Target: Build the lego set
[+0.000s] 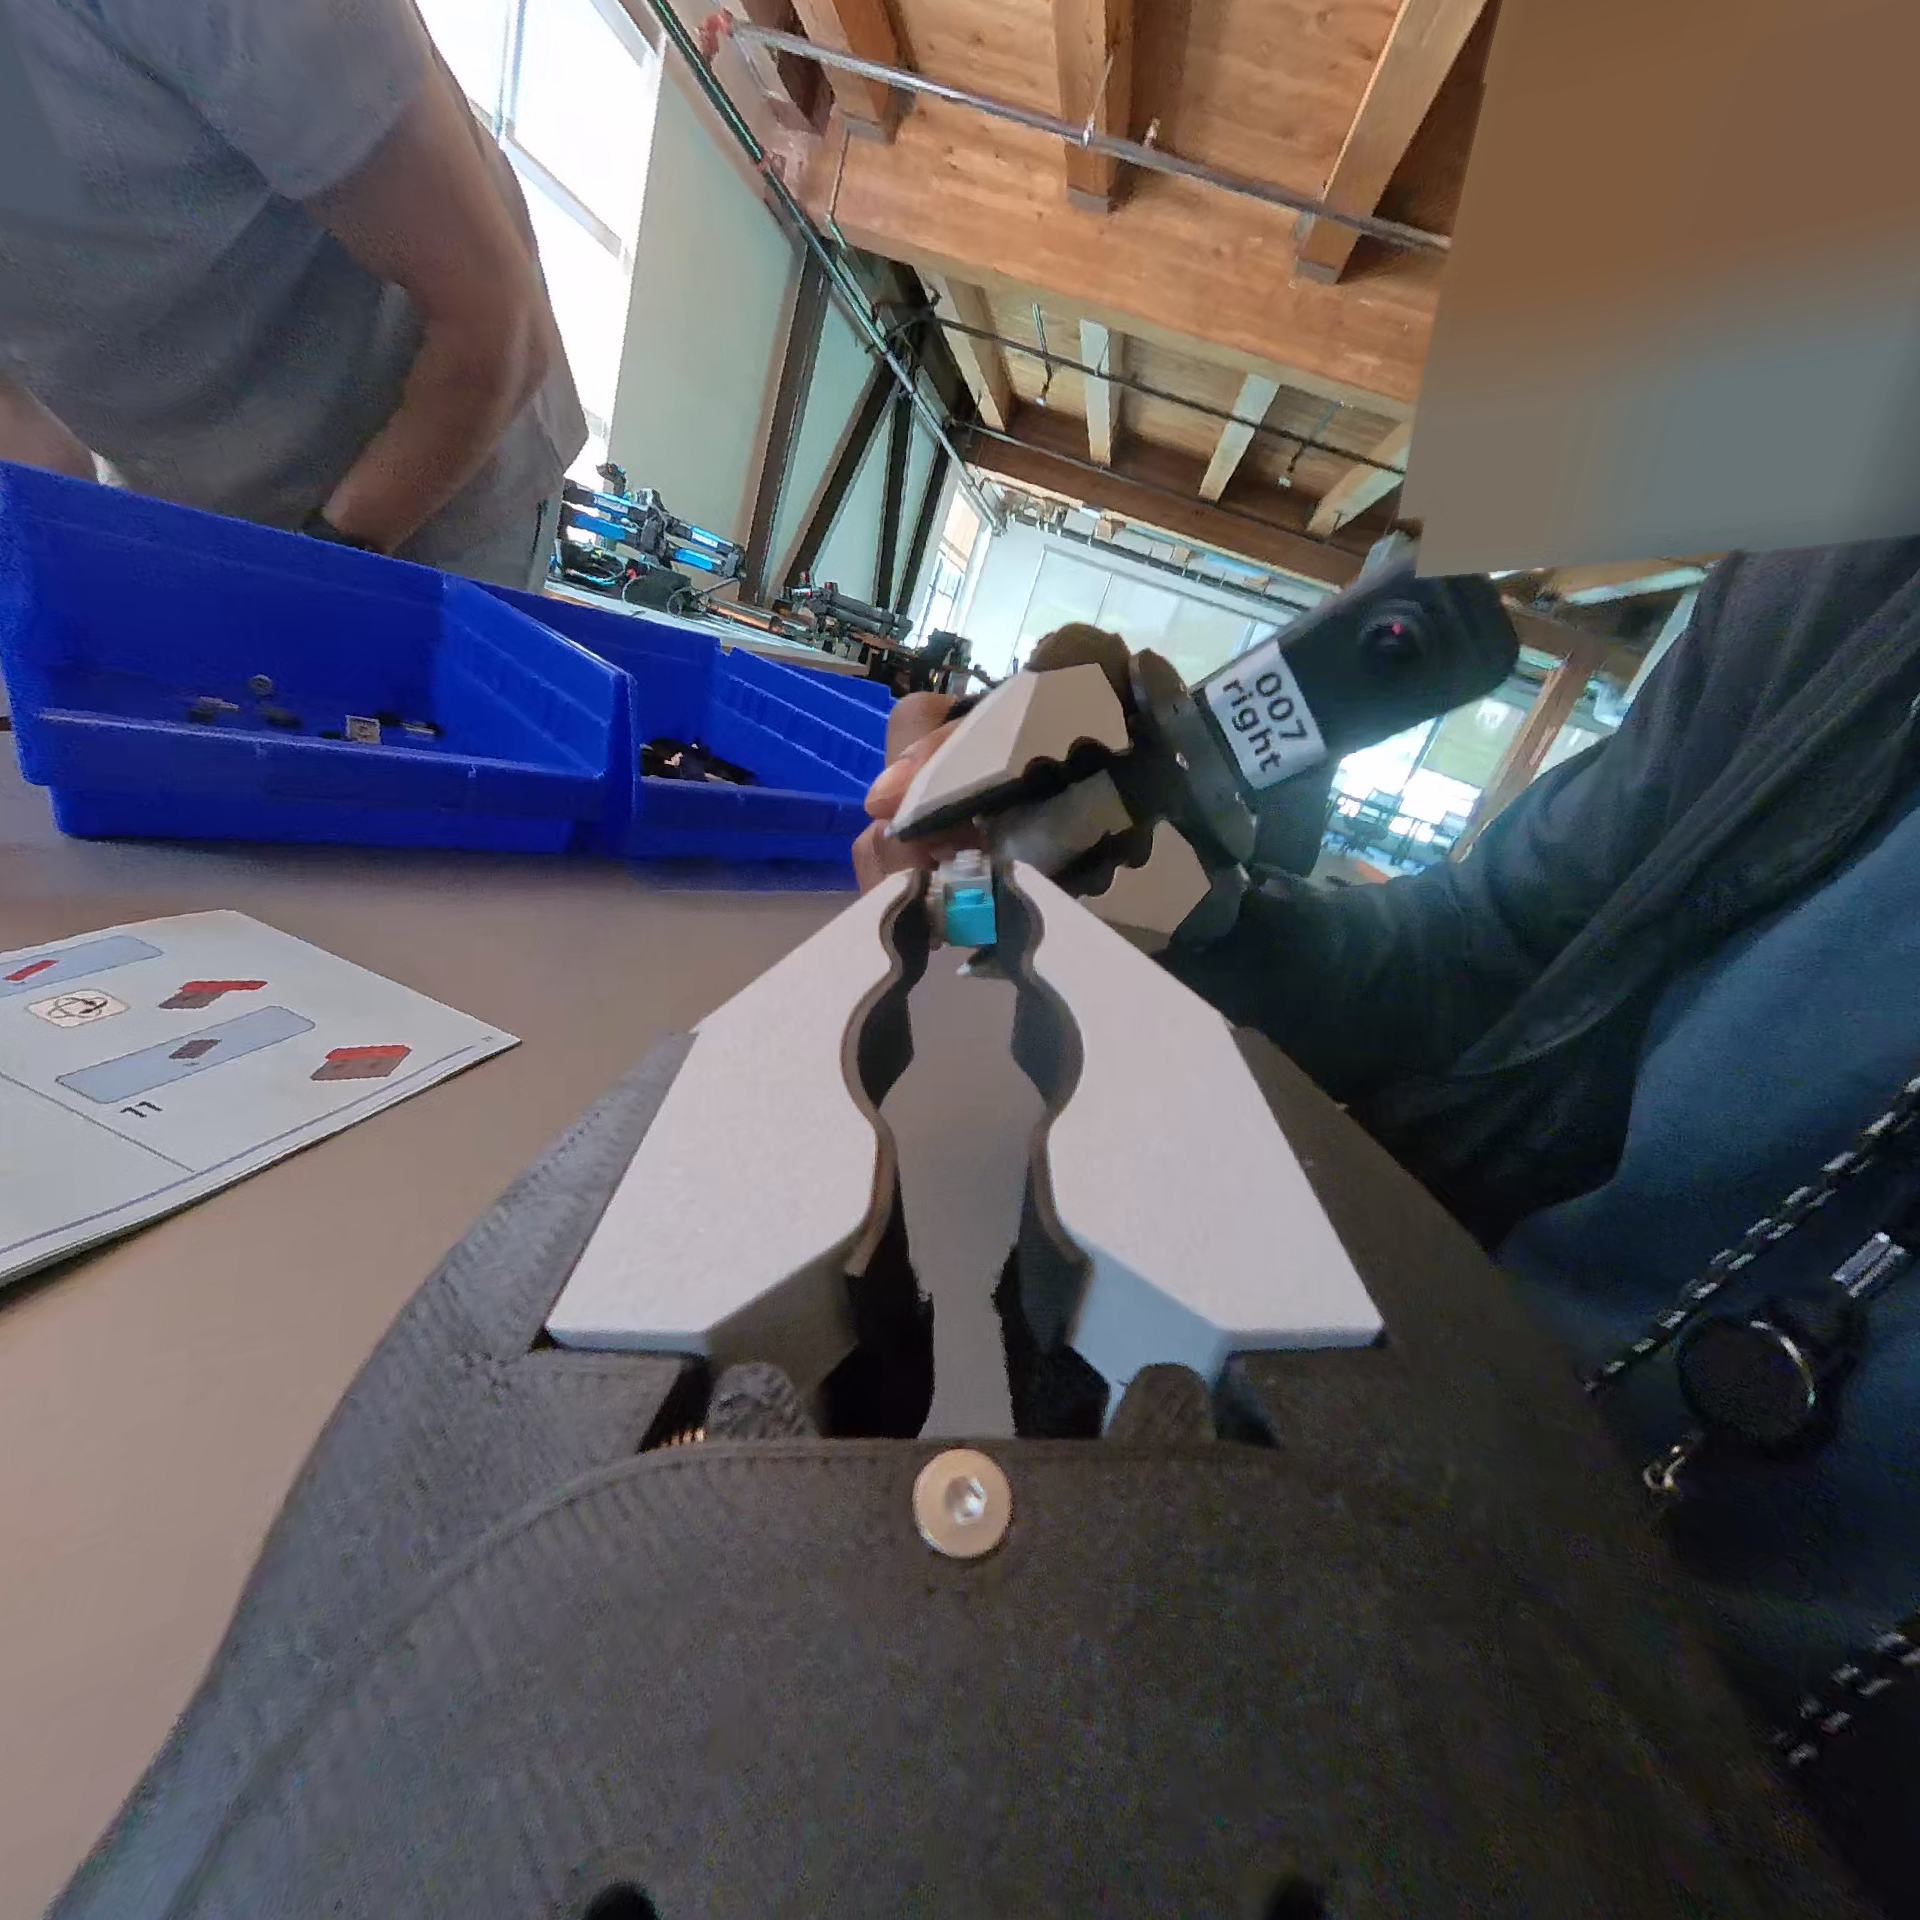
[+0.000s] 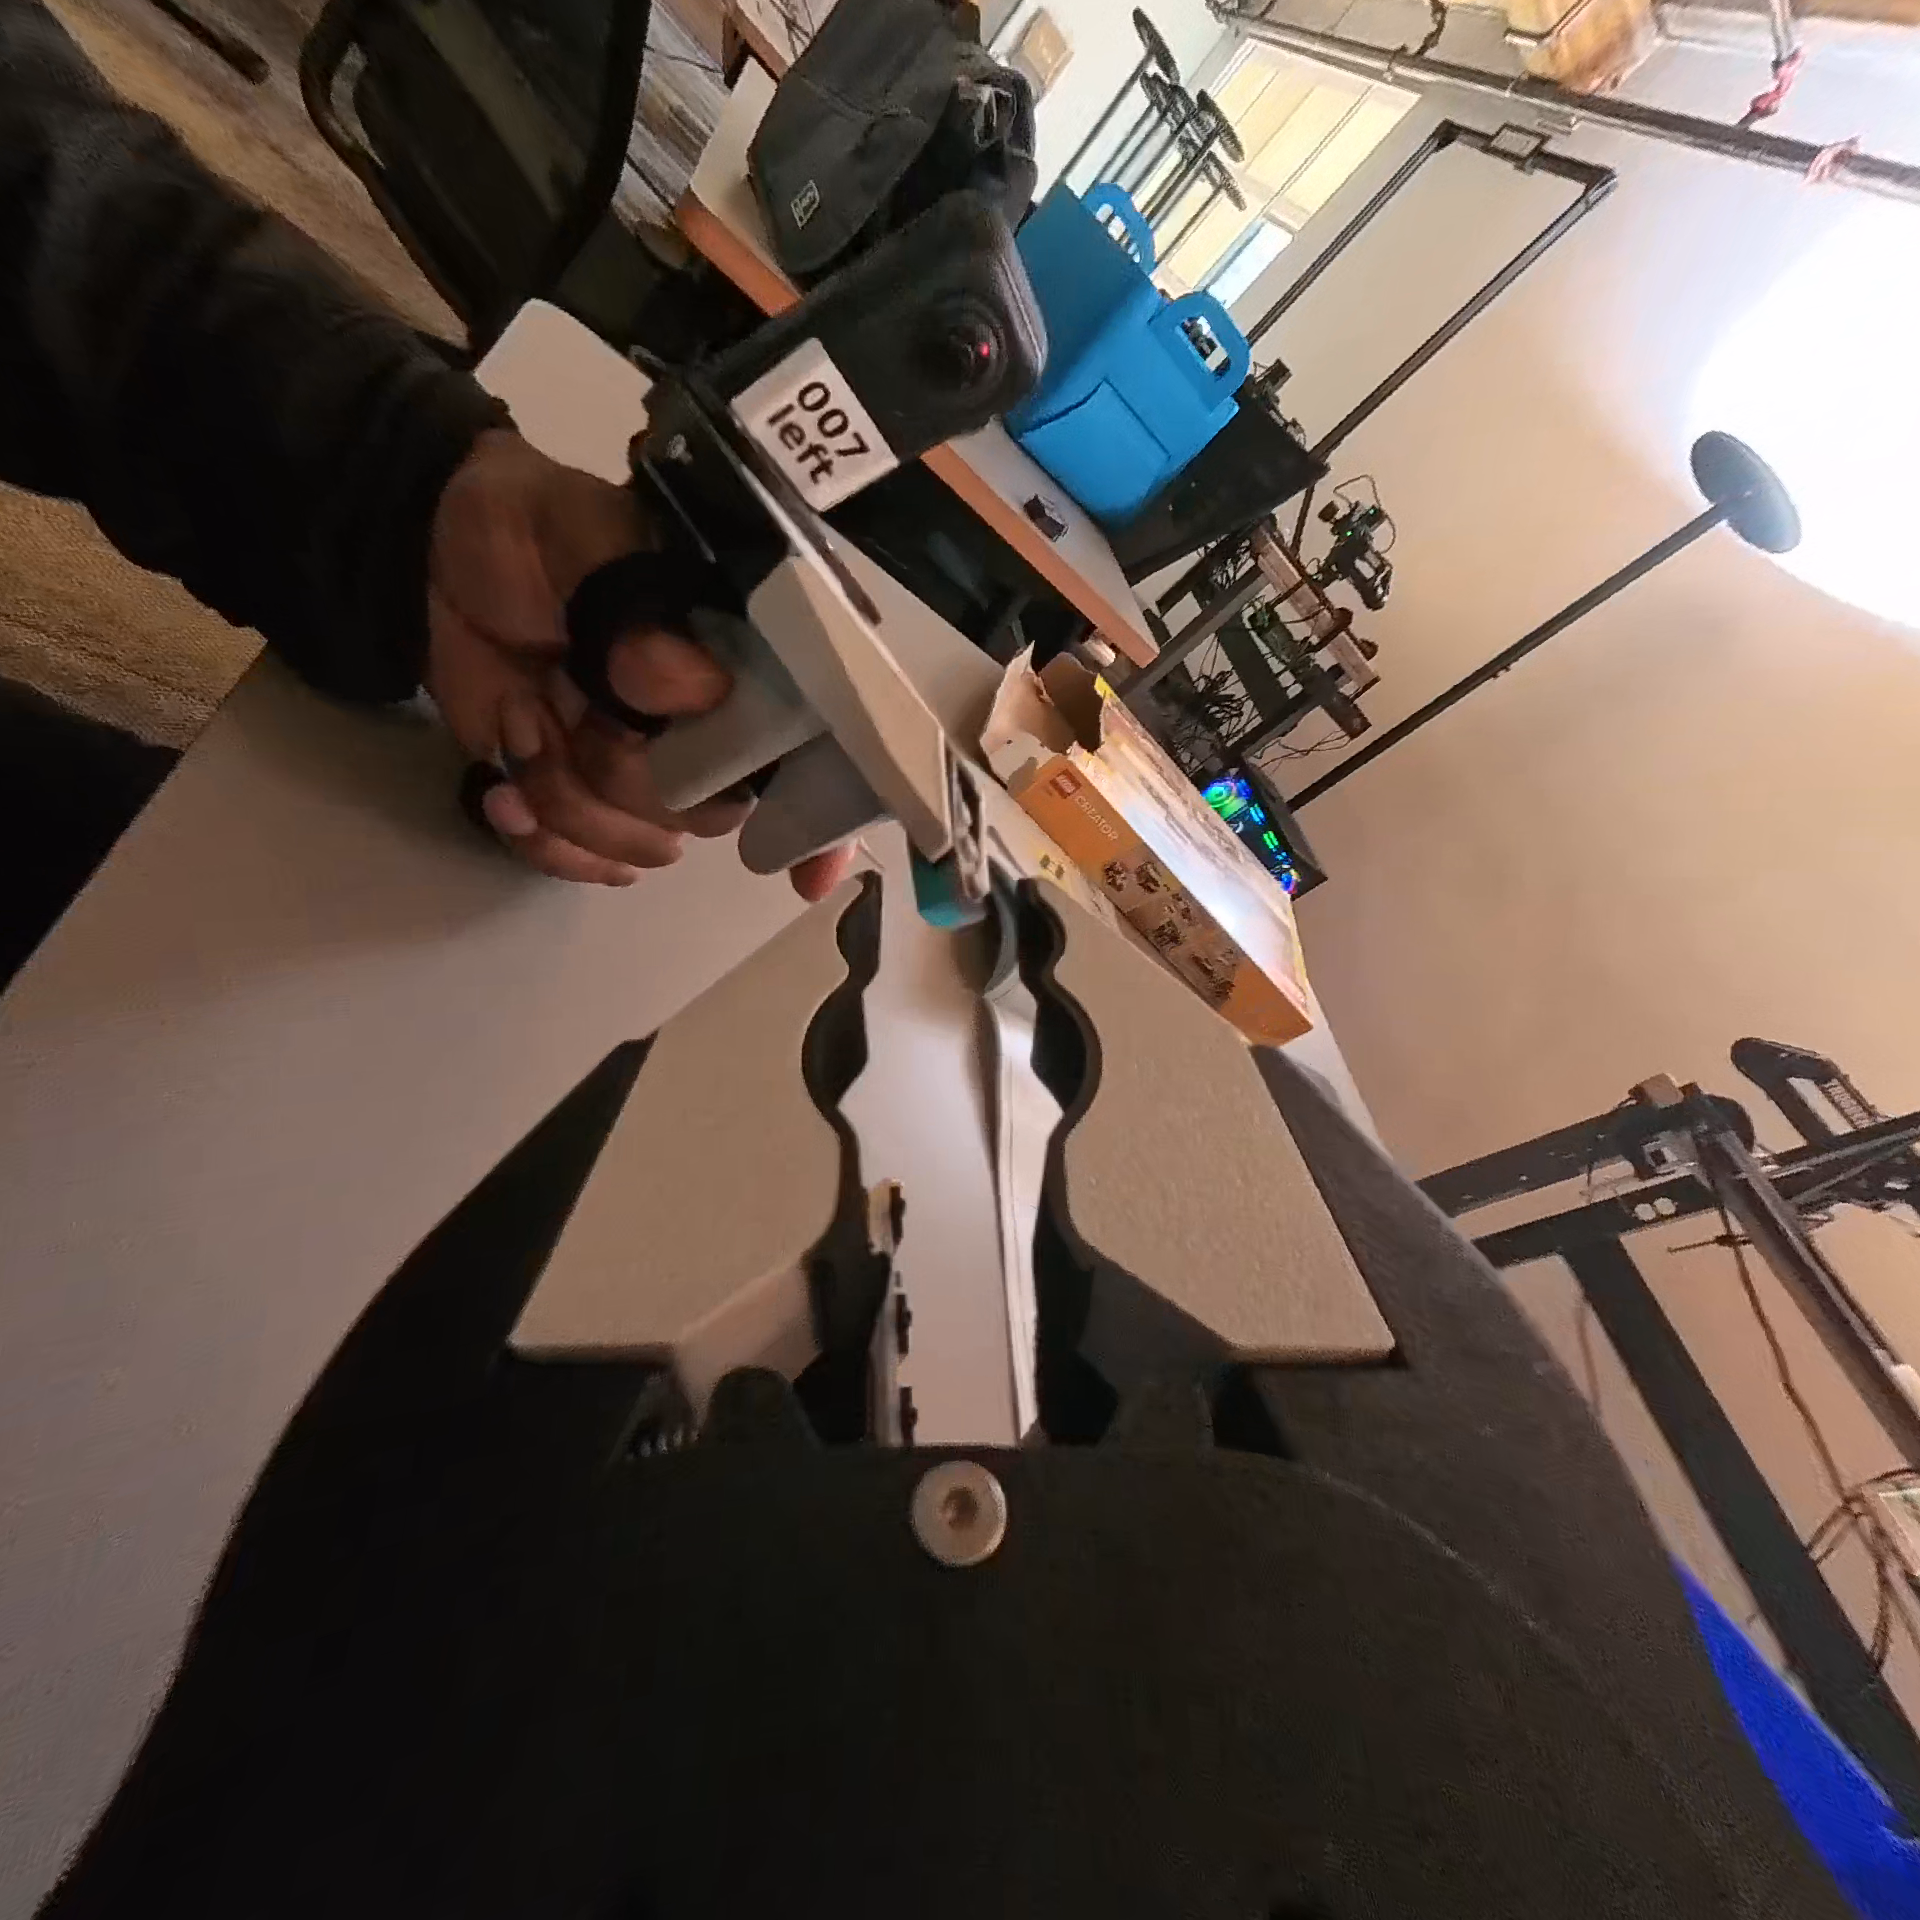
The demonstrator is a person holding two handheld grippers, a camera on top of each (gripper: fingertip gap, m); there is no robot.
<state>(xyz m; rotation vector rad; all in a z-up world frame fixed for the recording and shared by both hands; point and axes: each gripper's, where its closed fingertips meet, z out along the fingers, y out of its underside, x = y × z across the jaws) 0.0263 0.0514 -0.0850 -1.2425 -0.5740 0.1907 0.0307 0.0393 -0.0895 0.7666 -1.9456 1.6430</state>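
My left gripper (image 1: 964, 883) is shut on a small light-blue brick (image 1: 971, 920) and holds it above the table. A small grey piece (image 1: 968, 862) sits on the brick's upper end. My right gripper (image 1: 940, 831) comes in from the right, with its tips just above that grey piece. In the right wrist view my right gripper (image 2: 945, 896) has its jaws a little apart around the light-blue brick (image 2: 935, 909) and the dark grey piece (image 2: 1000, 966). The grey piece lies against one finger. The left gripper (image 2: 961, 862) reaches in from the upper left. Whether the right jaws press on anything is unclear.
Two blue bins (image 1: 312, 665) (image 1: 748, 727) with several small parts stand at the back of the grey table (image 1: 520, 935). An open instruction booklet (image 1: 208, 1039) lies at the left. The set's box (image 2: 1164, 873) lies at the table's far edge. A person (image 1: 260, 260) stands behind the bins. My two grippers' fingertips are within a few centimetres of each other.
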